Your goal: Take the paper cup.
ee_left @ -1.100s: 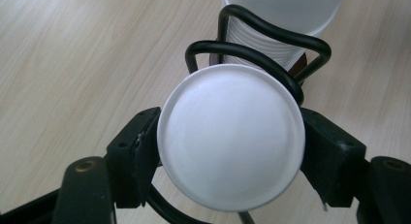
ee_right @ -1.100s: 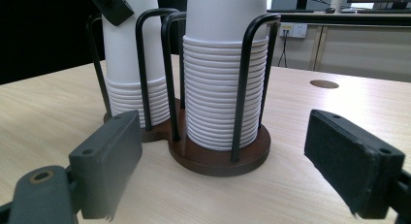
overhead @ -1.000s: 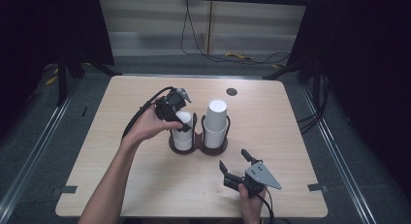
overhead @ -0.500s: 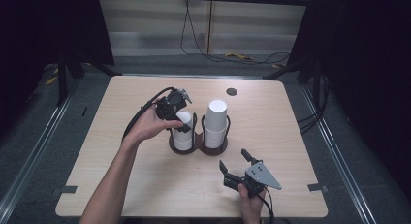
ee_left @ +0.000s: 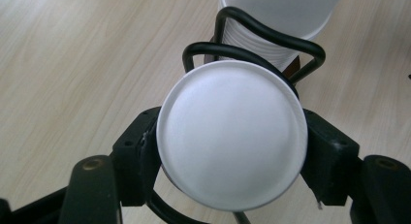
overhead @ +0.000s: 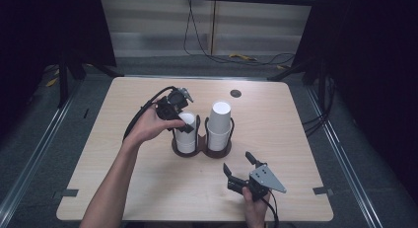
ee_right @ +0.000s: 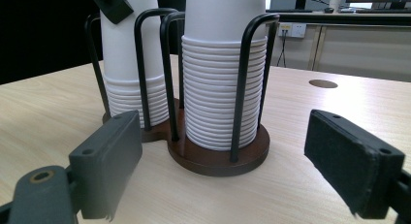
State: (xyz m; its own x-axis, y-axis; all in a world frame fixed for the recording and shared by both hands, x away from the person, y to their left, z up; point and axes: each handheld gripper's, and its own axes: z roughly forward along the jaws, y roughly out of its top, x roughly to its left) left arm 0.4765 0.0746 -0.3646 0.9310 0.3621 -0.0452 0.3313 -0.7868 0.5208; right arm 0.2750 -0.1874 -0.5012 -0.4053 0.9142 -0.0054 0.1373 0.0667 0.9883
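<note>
the left gripper (ee_left: 231, 151) looks straight down on the round white base of an upturned paper cup (ee_left: 232, 136), one black jaw pressed against each side of it. black wire loops of the cup holder (ee_left: 264, 37) curve around the cup's far edge. beyond them stands a second white cup stack (ee_left: 281, 15) with ribbed rims, on the pale wooden table (ee_left: 72, 64).

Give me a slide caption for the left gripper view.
Left tongs clamp the top cup of a stack in the black wire holder.
</note>
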